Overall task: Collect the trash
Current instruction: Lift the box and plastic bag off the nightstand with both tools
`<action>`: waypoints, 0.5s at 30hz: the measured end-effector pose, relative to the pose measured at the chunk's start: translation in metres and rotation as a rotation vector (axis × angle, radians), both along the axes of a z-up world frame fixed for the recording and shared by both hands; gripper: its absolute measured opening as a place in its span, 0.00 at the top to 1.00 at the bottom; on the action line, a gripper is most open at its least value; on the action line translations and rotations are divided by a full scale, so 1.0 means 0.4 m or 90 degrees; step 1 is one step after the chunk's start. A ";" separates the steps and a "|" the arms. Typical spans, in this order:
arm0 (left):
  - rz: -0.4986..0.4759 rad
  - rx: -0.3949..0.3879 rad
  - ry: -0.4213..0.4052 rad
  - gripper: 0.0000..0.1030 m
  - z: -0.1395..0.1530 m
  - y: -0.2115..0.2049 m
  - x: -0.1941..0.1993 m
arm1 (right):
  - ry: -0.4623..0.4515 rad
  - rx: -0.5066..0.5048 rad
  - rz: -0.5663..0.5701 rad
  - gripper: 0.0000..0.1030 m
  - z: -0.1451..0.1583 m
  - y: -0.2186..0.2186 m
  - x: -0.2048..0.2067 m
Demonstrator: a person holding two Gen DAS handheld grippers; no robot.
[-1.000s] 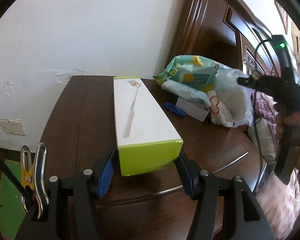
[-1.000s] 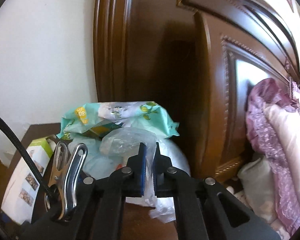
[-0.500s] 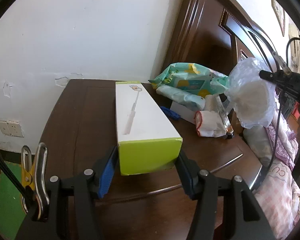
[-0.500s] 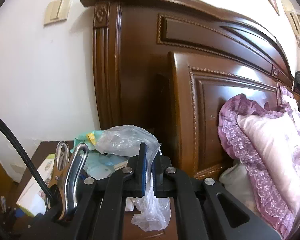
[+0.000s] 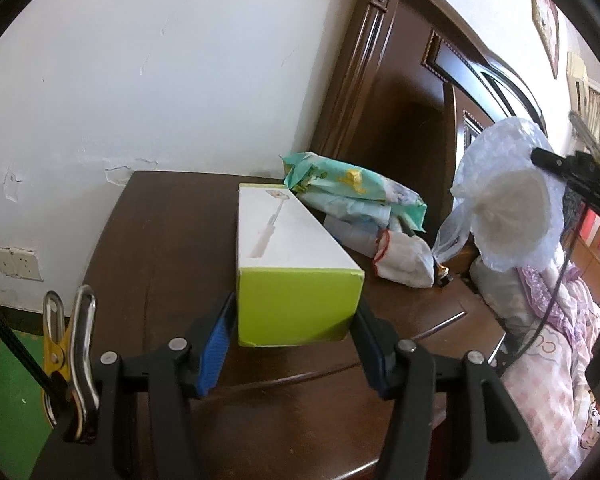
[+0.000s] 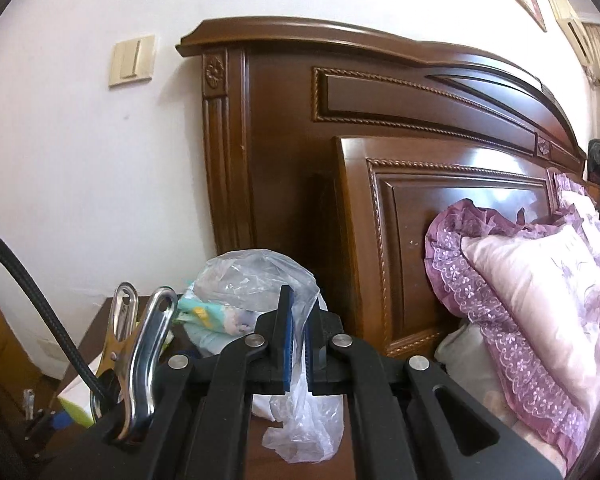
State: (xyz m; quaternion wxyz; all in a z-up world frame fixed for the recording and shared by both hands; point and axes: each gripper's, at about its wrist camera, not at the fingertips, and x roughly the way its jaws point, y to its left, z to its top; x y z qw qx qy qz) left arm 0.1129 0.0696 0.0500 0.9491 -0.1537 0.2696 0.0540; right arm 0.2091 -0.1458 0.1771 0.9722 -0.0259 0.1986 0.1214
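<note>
Right hand-held gripper [image 6: 296, 354]: clenched on one clear plastic bag [image 6: 260, 276], which hangs clear of the worktop [image 5: 160, 240], judged lifted away as trash. Left hand-held gripper [image 5: 296, 344]: pads flank the end of one white-and-green box [image 5: 292, 264] resting on the worktop; whether they press it cannot be told, possibly to steady it. Beyond: one teal packet [image 5: 352, 188], one small white pouch [image 5: 404, 260].

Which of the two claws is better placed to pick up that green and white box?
The left gripper: its pads already flank the box on the nightstand. The right gripper is busy, clamped on a clear plastic bag.
</note>
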 end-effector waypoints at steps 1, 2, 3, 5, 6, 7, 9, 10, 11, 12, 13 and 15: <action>-0.002 -0.002 -0.001 0.43 0.002 0.000 -0.002 | -0.002 0.002 0.002 0.95 0.000 -0.002 -0.012; -0.004 -0.004 -0.001 0.43 0.003 -0.001 -0.005 | -0.004 0.003 0.004 0.95 0.001 -0.005 -0.026; -0.006 -0.006 -0.003 0.43 0.006 -0.001 -0.008 | -0.007 0.004 0.005 0.95 0.002 -0.007 -0.039; -0.009 -0.006 -0.007 0.43 0.011 0.000 -0.016 | -0.010 0.011 0.007 0.95 0.006 -0.013 -0.064; -0.010 -0.006 -0.009 0.43 0.016 -0.002 -0.020 | -0.012 0.014 0.007 0.95 0.009 -0.016 -0.077; -0.013 -0.007 -0.012 0.43 0.021 -0.003 -0.026 | -0.015 0.016 0.008 0.95 0.013 -0.020 -0.092; -0.021 -0.011 -0.017 0.43 0.030 -0.006 -0.034 | -0.020 0.019 0.008 0.95 0.021 -0.026 -0.117; -0.026 -0.012 -0.021 0.43 0.036 -0.009 -0.040 | -0.023 0.022 0.008 0.95 0.025 -0.031 -0.132; -0.033 -0.013 -0.025 0.43 0.041 -0.012 -0.046 | -0.025 0.025 0.007 0.95 0.029 -0.037 -0.148; -0.038 -0.013 -0.027 0.43 0.046 -0.015 -0.051 | -0.028 0.028 0.007 0.95 0.032 -0.044 -0.165; -0.043 -0.015 -0.028 0.43 0.050 -0.018 -0.057 | -0.029 0.028 0.006 0.95 0.036 -0.051 -0.180; -0.054 -0.016 -0.028 0.43 0.054 -0.024 -0.065 | -0.032 0.029 0.002 0.95 0.043 -0.067 -0.218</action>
